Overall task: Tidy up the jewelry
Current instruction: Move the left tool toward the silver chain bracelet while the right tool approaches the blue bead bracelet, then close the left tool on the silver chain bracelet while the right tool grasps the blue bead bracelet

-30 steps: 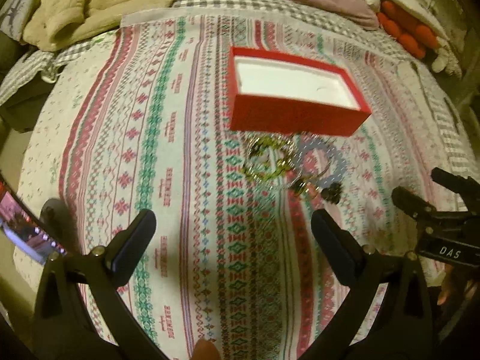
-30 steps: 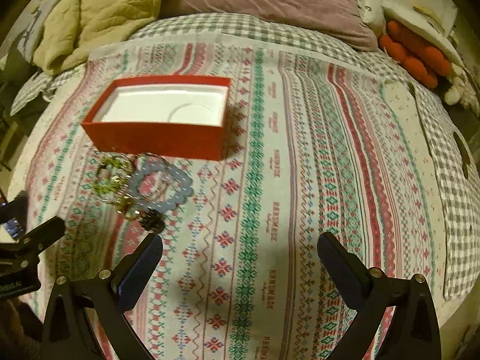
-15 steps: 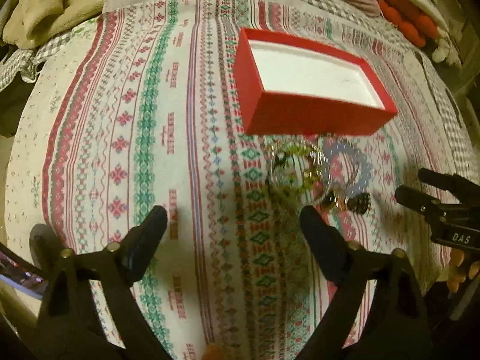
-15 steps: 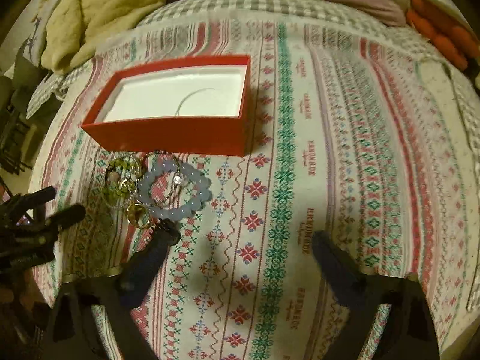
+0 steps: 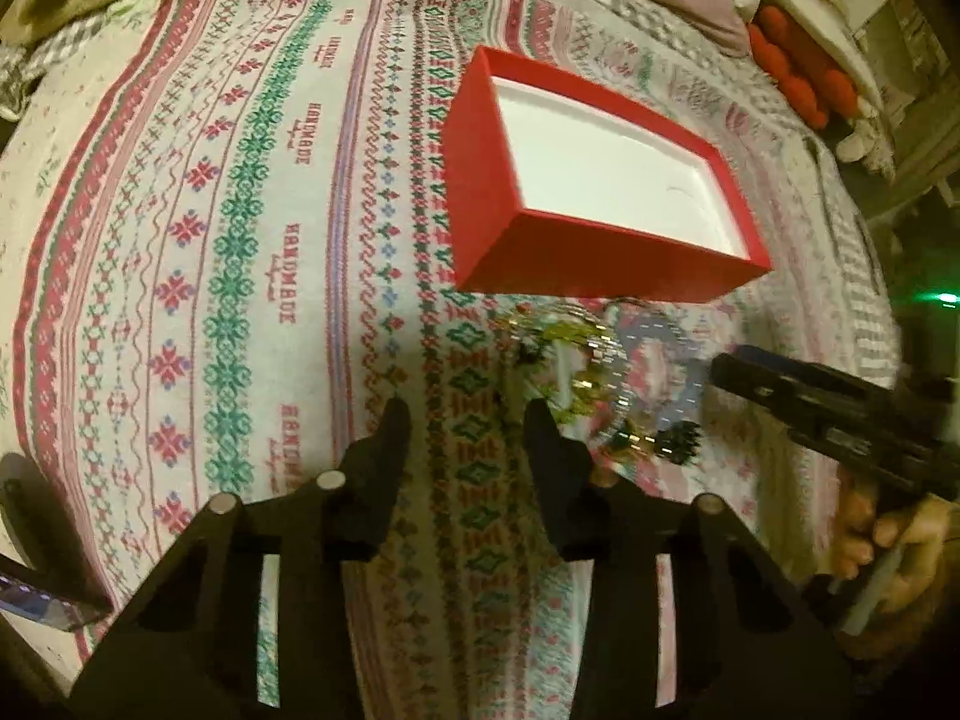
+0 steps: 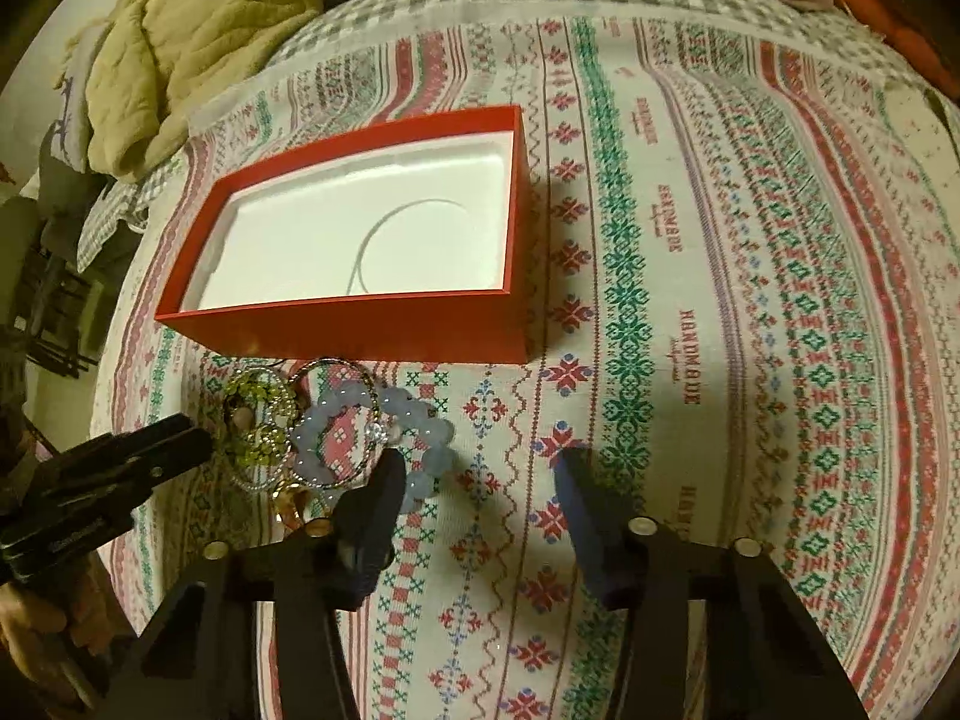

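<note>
Both wrist views steep, close over bedspread [image 6: 690, 276]; share red box [image 5: 576, 252].

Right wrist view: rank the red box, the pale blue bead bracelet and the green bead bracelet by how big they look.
1. red box
2. pale blue bead bracelet
3. green bead bracelet, though it is tangled with other pieces, so its outline is unsure.

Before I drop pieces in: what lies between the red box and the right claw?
In the right wrist view, the jewelry pile lies between red box and right claw.
</note>
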A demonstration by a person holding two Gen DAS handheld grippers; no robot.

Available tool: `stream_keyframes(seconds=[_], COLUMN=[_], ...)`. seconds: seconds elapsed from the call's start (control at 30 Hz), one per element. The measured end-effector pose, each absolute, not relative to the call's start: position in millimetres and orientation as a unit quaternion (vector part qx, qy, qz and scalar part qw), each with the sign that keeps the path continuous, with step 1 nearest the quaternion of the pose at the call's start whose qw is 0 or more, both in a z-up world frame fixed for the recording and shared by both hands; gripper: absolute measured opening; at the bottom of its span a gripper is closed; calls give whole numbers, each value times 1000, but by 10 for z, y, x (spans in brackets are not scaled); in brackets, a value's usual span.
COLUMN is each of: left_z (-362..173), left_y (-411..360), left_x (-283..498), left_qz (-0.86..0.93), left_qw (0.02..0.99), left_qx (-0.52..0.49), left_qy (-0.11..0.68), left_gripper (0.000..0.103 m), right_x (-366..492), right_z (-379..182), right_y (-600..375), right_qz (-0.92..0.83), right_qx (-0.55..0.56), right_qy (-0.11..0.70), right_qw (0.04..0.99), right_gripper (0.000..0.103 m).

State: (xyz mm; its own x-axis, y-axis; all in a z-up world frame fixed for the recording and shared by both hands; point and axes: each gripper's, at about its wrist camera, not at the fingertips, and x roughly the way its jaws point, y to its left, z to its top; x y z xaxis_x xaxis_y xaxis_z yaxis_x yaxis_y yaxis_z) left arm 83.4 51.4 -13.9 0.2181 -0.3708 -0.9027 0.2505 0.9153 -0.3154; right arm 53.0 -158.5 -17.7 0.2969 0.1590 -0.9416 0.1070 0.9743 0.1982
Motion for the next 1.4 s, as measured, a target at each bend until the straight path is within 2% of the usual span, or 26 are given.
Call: stream_keyframes(seconds=[0.17,0.3,0.37,0.43,0.5,0.53,0.57,0.83,1.07,1.4], left_z=[-175,-287,-302,-323,-350,-360,-357,-325,-266,-236], left_y=[435,292,259,212,195,191,181,450,766,636], left_x=[787,746,761,780,771,761,753,682,638,848], left_qz=[-230,-221,-212,-200,-192,-192,-193,-203,-222,-219], left_qw=[752,746,749,756,760,762,763,763,746,768], left_qx=[-82,-61,-57,-52,-49,-48,-47,-65,-141,-93], left_qy=[613,626,625,622,619,617,615,610,612,595], left_gripper=[31,26,21,8,3,2,2,0,4,5], right_x=[594,619,621,636,658,675,703,649,519,405], right_z=[-228,-249,-263,-282,-326,-342,-347,-262,-152,-82], right_y=[-1536,-1497,-1486,-1466,-1408,-1378,-1350,-1470,-1676,-1774], right_qz=[20,22,20,19,24,25,25,20,-10,-7], right_qx=[114,111,109,109,103,99,98,108,102,104], right_qy=[598,599,599,596,594,593,592,589,582,580], right_qw=[793,792,793,795,797,799,800,800,806,808], right_gripper=[40,36,35,31,19,16,12,11,11,11])
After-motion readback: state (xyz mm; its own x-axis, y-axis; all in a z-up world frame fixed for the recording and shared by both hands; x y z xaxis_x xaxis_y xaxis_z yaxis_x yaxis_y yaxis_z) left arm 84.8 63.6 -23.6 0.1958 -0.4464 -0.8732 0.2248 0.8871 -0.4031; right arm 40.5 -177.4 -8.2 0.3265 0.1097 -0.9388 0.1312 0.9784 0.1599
